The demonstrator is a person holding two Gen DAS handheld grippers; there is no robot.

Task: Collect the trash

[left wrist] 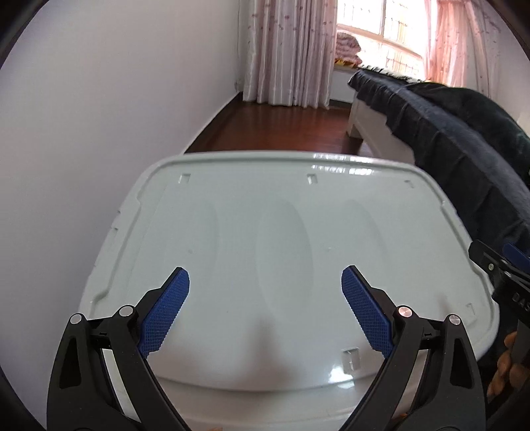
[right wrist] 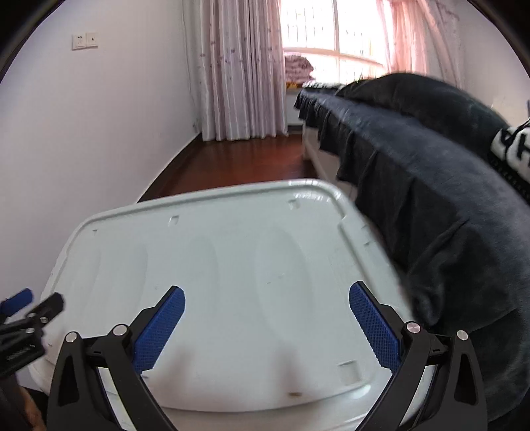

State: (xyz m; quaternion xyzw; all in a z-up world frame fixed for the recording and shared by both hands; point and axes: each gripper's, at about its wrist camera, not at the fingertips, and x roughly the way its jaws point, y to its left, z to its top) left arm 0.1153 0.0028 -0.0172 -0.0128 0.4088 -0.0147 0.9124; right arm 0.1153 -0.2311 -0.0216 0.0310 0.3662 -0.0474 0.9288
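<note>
Both the left gripper (left wrist: 265, 288) and right gripper (right wrist: 266, 306) are held wide and empty above the pale lid (left wrist: 281, 215), apparently released, no trash seen.

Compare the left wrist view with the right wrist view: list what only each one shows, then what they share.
Only the left wrist view shows the left tool from behind, open and empty, with the right tool at its right edge.

Only the right wrist view shows the wall sockets, a black-and-white patterned cloth on the bed, and the right tool from behind, open and empty.

Both show the pale plastic lid, the dark bedspread, the curtains, the window and the wooden floor.
</note>
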